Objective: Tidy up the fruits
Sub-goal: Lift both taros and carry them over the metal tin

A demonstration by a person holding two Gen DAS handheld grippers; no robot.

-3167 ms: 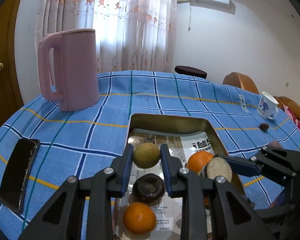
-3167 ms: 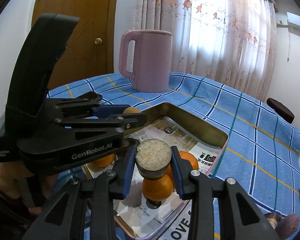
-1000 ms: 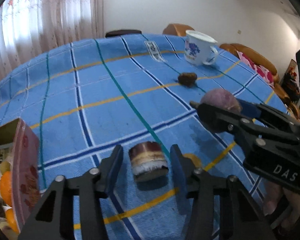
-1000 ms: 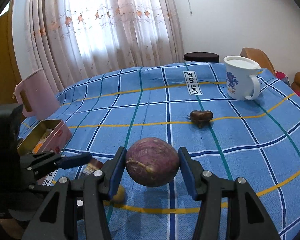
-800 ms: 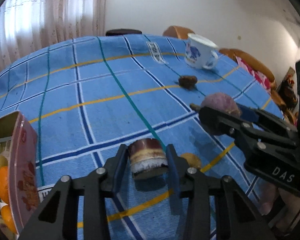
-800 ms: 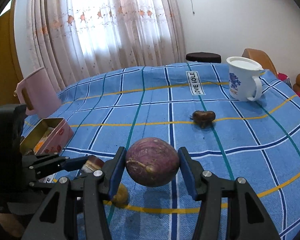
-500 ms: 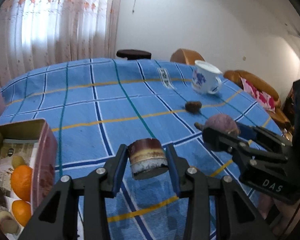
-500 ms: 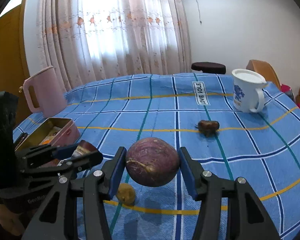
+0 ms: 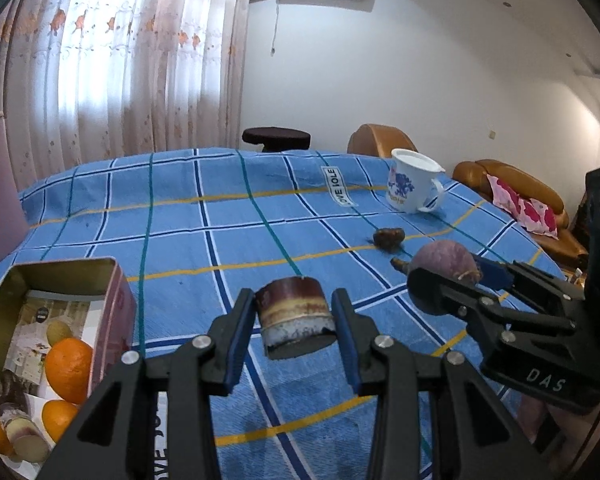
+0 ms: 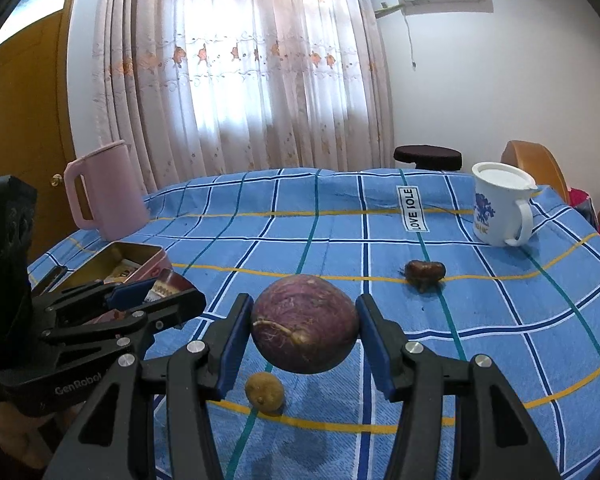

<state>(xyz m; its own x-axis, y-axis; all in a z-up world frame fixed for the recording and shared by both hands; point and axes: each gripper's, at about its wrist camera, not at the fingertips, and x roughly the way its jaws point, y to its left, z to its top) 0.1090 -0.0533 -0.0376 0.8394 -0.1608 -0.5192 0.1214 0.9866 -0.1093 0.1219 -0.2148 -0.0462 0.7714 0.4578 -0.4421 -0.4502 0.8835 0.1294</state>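
Note:
My left gripper (image 9: 295, 320) is shut on a short cut sugarcane piece (image 9: 294, 316) and holds it above the blue checked cloth. My right gripper (image 10: 305, 326) is shut on a round purple fruit (image 10: 305, 323), also held above the cloth; it also shows in the left wrist view (image 9: 446, 262). An open metal tin (image 9: 114, 300) at the left holds oranges (image 9: 69, 362), another cane piece and a yellowish fruit. A small tan fruit (image 10: 265, 392) lies on the cloth under the purple fruit. A dark brown fruit (image 10: 425, 271) lies further back.
A white mug with blue print (image 10: 500, 210) stands at the back right. A pink jug (image 10: 102, 192) stands at the back left behind the tin. Brown chairs and a dark stool ring the table's far edge.
Both grippers have risen and tilted up with their loads. The left one closed on the cane piece, lifted it off the cloth and swung toward the tin, which now shows more fully.

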